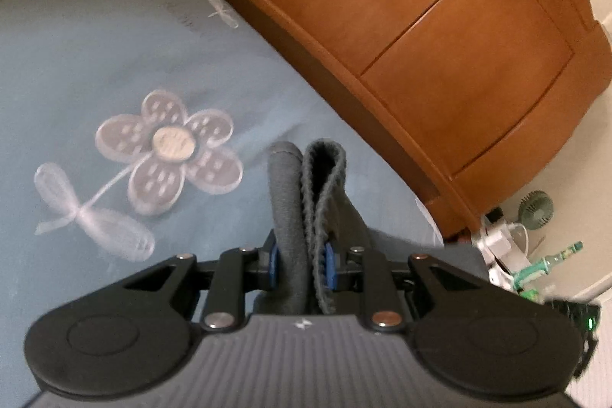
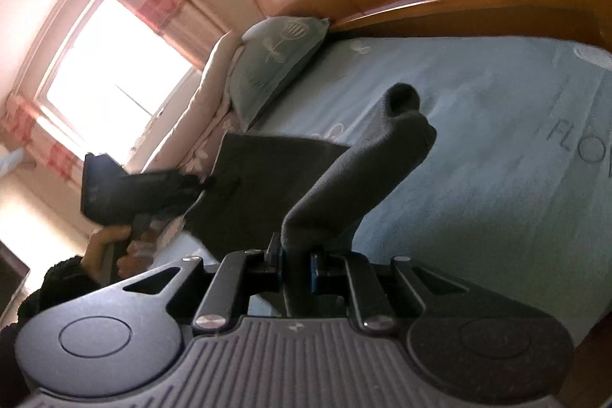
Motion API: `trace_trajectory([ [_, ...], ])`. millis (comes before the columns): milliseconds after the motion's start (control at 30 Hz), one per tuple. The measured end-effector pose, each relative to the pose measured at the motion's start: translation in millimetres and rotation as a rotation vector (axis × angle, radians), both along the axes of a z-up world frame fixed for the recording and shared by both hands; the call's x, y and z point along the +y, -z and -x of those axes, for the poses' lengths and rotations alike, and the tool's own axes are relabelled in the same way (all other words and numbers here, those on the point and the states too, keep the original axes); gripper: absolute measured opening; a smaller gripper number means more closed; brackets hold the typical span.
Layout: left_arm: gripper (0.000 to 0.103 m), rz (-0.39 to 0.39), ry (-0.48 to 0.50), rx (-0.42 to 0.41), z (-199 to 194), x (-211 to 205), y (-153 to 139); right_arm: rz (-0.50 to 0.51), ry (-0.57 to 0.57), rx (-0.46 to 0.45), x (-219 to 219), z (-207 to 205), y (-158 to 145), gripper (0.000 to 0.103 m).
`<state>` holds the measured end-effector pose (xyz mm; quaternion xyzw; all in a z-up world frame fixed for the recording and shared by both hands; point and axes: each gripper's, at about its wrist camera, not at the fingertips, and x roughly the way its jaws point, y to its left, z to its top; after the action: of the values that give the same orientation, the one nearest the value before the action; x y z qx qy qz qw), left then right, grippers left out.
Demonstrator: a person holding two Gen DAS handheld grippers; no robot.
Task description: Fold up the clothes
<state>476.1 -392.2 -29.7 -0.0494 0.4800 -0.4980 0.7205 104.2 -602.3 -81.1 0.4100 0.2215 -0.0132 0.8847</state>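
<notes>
A dark grey fleece garment (image 2: 275, 186) hangs stretched in the air above the blue bed. In the left wrist view my left gripper (image 1: 302, 264) is shut on a bunched, folded edge of the garment (image 1: 306, 201), which sticks up past the blue pads. In the right wrist view my right gripper (image 2: 297, 268) is shut on another bunched corner that rises ahead of its jaws. The same view shows the left gripper (image 2: 206, 184) at the garment's far side, held by a person's hand (image 2: 107, 247).
The bed sheet (image 1: 95, 56) is light blue with a white flower print. A green pillow (image 2: 275, 60) lies by the wooden headboard (image 1: 440, 44). A window with pink curtains (image 2: 114, 71) is behind. A small fan and bottles (image 1: 535, 255) stand on the floor beside the bed.
</notes>
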Motion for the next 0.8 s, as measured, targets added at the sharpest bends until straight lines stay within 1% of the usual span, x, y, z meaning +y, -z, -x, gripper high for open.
trace_trajectory([
  [133,0.021,-0.021,0.02,-0.029,-12,-36,1,-0.007,0.007,0.012,17,-6,11,0.015],
  [267,0.021,-0.024,0.025,-0.019,-15,-64,20,-0.018,0.025,0.025,27,-5,25,0.016],
  [333,0.021,-0.044,0.005,-0.021,-17,-71,31,-0.05,0.042,0.024,25,-2,34,0.016],
  [433,0.022,-0.045,-0.04,-0.008,-24,-71,39,-0.091,0.058,0.031,19,4,42,0.017],
  [467,0.026,-0.046,-0.059,-0.003,-28,-69,40,-0.104,0.065,0.033,17,5,45,0.02],
  [500,0.028,-0.053,-0.075,-0.02,-30,-65,37,-0.116,0.073,0.036,14,6,48,0.022],
  [567,0.03,-0.07,-0.106,-0.067,-33,-57,29,-0.161,0.098,0.034,6,10,57,0.033],
  [633,0.03,-0.066,-0.134,-0.103,-38,-44,20,-0.224,0.123,0.024,-3,11,68,0.037],
  [700,0.032,-0.053,-0.171,-0.131,-43,-28,10,-0.288,0.168,0.024,-11,12,80,0.037],
  [733,0.033,-0.047,-0.168,-0.129,-42,-23,8,-0.319,0.193,0.025,-16,13,87,0.04],
  [767,0.036,-0.042,-0.159,-0.121,-41,-18,7,-0.35,0.219,0.025,-20,13,93,0.047],
  [800,0.04,-0.036,-0.149,-0.113,-40,-14,6,-0.383,0.248,0.021,-24,14,100,0.051],
])
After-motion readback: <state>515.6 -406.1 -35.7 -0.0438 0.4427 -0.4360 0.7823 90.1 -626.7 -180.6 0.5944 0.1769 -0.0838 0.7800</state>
